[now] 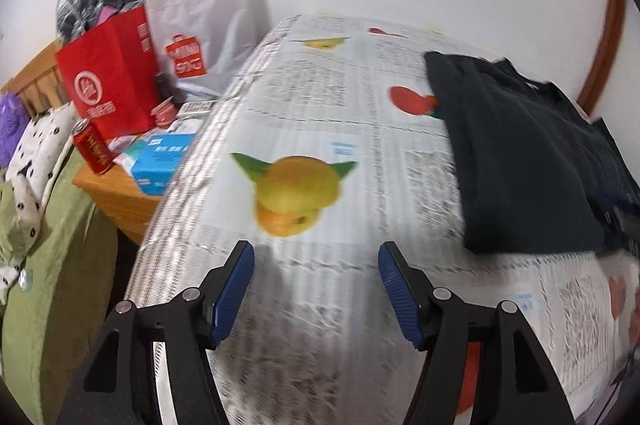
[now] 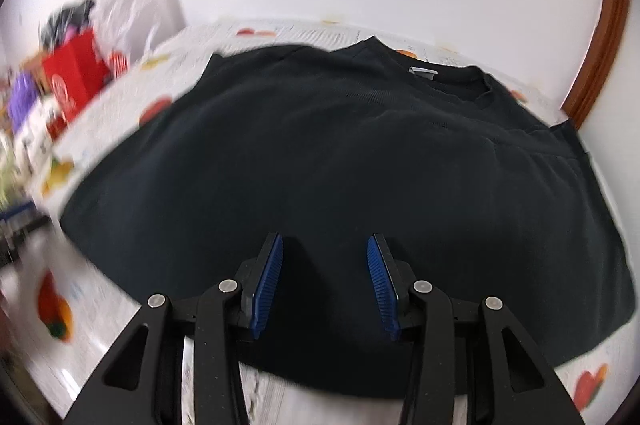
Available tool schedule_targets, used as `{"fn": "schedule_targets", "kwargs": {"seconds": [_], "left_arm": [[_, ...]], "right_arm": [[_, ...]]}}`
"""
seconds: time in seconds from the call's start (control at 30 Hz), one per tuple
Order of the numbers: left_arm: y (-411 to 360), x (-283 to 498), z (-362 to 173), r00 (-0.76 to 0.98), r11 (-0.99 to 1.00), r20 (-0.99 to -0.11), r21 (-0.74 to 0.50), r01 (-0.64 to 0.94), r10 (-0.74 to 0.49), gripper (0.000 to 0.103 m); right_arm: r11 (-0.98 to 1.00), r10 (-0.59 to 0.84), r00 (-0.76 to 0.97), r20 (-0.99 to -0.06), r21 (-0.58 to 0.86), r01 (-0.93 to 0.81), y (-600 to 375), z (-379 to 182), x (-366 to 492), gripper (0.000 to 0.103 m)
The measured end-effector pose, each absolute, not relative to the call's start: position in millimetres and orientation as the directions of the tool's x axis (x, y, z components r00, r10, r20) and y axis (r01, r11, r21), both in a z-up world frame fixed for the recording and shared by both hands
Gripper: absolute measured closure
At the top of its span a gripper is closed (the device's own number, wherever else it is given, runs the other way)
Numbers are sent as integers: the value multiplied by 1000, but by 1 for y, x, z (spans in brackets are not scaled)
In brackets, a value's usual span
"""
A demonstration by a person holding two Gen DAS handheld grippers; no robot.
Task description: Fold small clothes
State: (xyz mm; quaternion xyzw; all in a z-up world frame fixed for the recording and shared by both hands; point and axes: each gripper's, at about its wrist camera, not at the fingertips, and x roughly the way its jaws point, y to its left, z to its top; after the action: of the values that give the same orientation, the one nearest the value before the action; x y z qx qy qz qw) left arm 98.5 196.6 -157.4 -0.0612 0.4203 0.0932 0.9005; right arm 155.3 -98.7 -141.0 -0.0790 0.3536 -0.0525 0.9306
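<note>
- The black t-shirt (image 2: 340,165) lies flat on the bench (image 1: 320,97), over by its right edge, collar and grey neck tag (image 2: 423,72) pointing at the far wall, long axis running front to back.
- Left tongs (image 1: 316,261) are released with nothing between the blue ribbed pads, hanging over bare fruit-print newspaper-pattern cover.
- Right tongs (image 2: 325,257) are also spread apart above the shirt's near hem, not pinching fabric.
- Off the left edge there's clutter: a red paper bag (image 1: 108,81), a white plastic bag (image 1: 200,25), a red can (image 1: 93,149), a blue box (image 1: 162,161).
- The shirt looks like soft matte knit.

Black T-shirt (image 2: 340,185), lying flat, partly folded (collar label showing), on fruit-print cloth (image 1: 320,97)
</note>
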Motion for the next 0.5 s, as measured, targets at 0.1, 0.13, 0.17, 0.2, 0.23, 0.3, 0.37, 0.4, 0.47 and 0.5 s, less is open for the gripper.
{"fn": "schedule_targets", "kwargs": {"seconds": [0.1, 0.13, 0.17, 0.2, 0.23, 0.3, 0.37, 0.4, 0.47, 0.5], "left_arm": [[201, 107, -159, 627, 974, -767, -13, -228, 136, 36], [202, 107, -160, 626, 974, -767, -8, -228, 141, 35], [202, 108, -160, 627, 974, -765, -1, -228, 146, 33], [202, 110, -162, 628, 974, -762, 8, -228, 154, 31], [202, 110, -162, 631, 973, -760, 14, -229, 159, 30], [201, 111, -162, 631, 973, -758, 23, -230, 167, 30], [200, 110, -163, 632, 973, -757, 23, -231, 168, 30], [200, 110, -162, 633, 973, -756, 24, -231, 169, 29], [200, 111, -163, 630, 973, -757, 27, -231, 170, 29], [200, 110, -163, 630, 973, -758, 27, -230, 170, 28]], "right_arm": [[980, -147, 743, -653, -197, 20, -90, -143, 132, 60], [978, -144, 747, -648, -207, 9, -87, -143, 128, 60], [974, -142, 753, -642, -226, -8, -82, -143, 123, 60], [969, -147, 760, -633, -245, -17, -76, -143, 119, 60], [964, -151, 768, -623, -264, -25, -70, -143, 116, 60], [957, -122, 780, -613, -281, -71, -54, -144, 108, 59], [946, -73, 777, -625, -290, -144, -36, -146, 106, 55], [937, -61, 780, -623, -305, -171, -27, -148, 105, 52], [909, -67, 794, -605, -365, -201, -11, -155, 107, 51], [893, -78, 799, -596, -399, -210, -3, -159, 109, 50]]}}
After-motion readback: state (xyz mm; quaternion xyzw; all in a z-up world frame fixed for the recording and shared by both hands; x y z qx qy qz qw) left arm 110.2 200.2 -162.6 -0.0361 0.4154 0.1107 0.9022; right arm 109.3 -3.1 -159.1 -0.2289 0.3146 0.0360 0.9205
